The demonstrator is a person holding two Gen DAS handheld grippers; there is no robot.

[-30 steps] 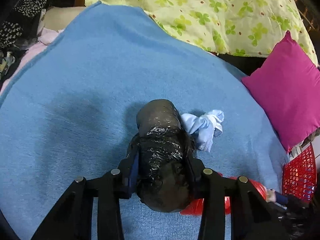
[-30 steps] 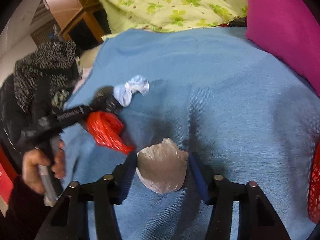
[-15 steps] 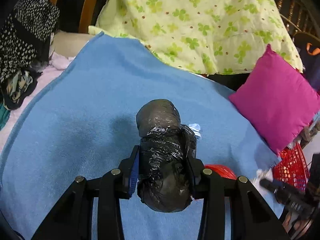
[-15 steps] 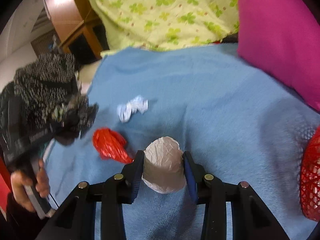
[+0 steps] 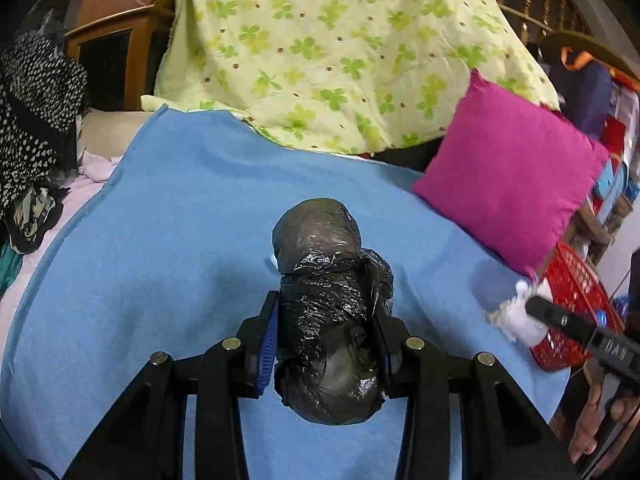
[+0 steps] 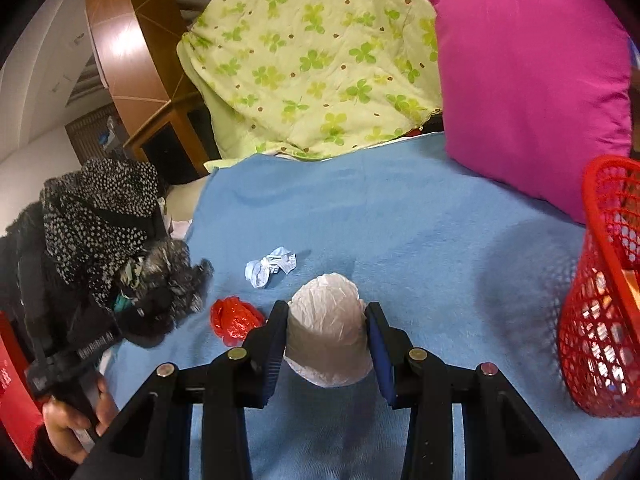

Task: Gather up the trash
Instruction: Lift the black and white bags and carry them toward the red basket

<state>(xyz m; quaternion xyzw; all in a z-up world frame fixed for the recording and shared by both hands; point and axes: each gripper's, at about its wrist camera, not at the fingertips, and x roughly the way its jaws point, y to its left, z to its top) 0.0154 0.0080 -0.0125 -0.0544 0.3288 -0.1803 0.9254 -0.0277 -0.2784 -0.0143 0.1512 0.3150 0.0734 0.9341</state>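
Observation:
My left gripper [image 5: 326,304] is shut on a crumpled black plastic bag [image 5: 320,240], held up above the blue blanket [image 5: 180,220]. My right gripper [image 6: 327,310] is shut on a white plastic wad [image 6: 328,344], its pads pressing both sides, also lifted off the blanket. A red plastic wad [image 6: 234,318] and a light blue crumpled piece [image 6: 270,266] lie on the blanket to the left of the right gripper. The red mesh basket [image 6: 600,320] stands at the right edge. The white wad [image 5: 516,316] shows again in the left wrist view, beside the basket [image 5: 576,292].
A pink cushion [image 6: 532,80] and a green floral quilt [image 6: 312,60] lie at the back of the bed. Black dotted clothing [image 6: 100,216] is piled at the left edge. A wooden cabinet [image 6: 160,140] stands behind it.
The right jaws closed on the white wad and lifted it off the blanket. The left gripper rose with the black bag, leaving the red wad and the blue piece behind.

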